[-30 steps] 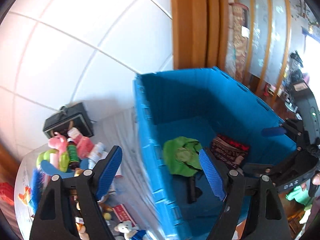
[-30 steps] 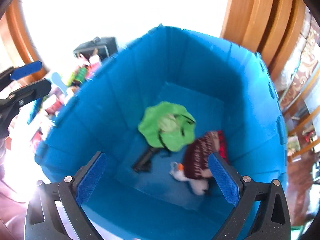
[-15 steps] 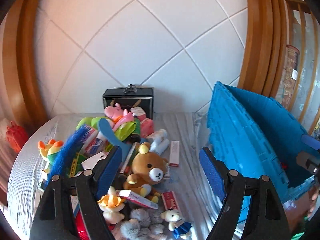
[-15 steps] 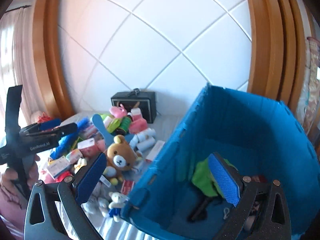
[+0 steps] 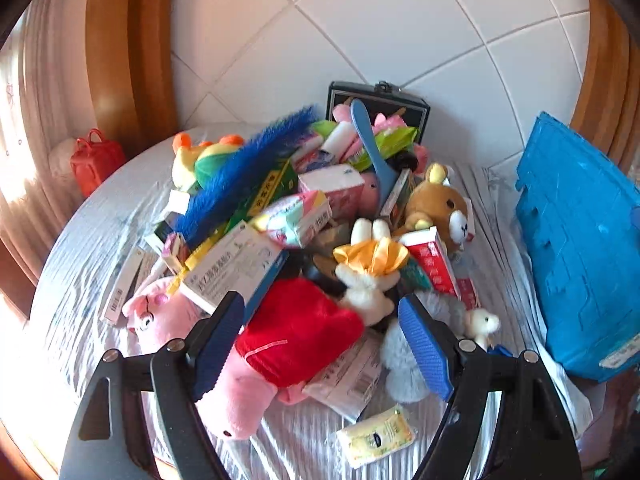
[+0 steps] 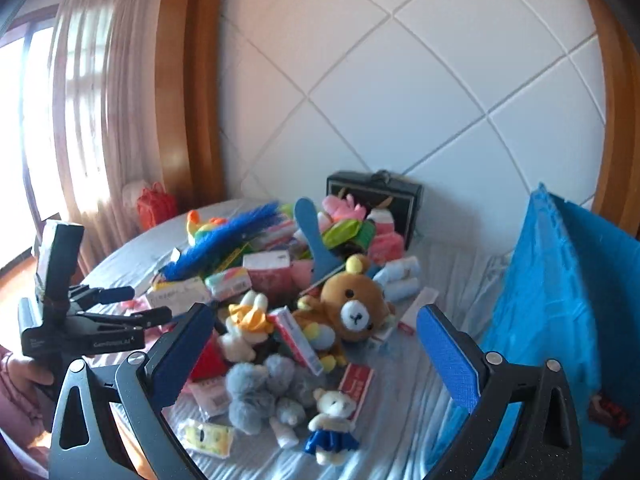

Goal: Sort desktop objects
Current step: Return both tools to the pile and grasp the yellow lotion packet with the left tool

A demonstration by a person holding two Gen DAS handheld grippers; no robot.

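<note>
Blue pads on both sides stand wide apart with nothing between them. We have the left hand-held gripper [image 5: 320, 340] over the near edge of the pile, above a red plush [image 5: 298, 330] lying on a pink pig plush [image 5: 168, 320]; no pad touches either. The right hand-held gripper [image 6: 316, 354] hangs over the same heap, empty, pointing at the brown bear plush [image 6: 352, 304].

Pile sits on the round bench [image 5: 80, 240], covered in a wrinkled grey cloth. In it we see a white rabbit plush with a yellow bow [image 5: 370, 276], a blue feather duster [image 5: 244, 168], a white medicine box [image 5: 236, 264], a red-and-white box [image 5: 434, 264], a grey fluffy toy [image 6: 256, 392] and a small white bear in a blue skirt [image 6: 332, 420]. A yellow packet [image 5: 376, 436] lies alone at the near edge.

Blue crate [image 5: 580, 248] stands on the bench right of the pile, apart from it. A black case [image 5: 378, 102] stands against the tiled wall behind the heap. A hand [image 6: 24, 372] at the left edge of the right view grips the left tool's handle.
</note>
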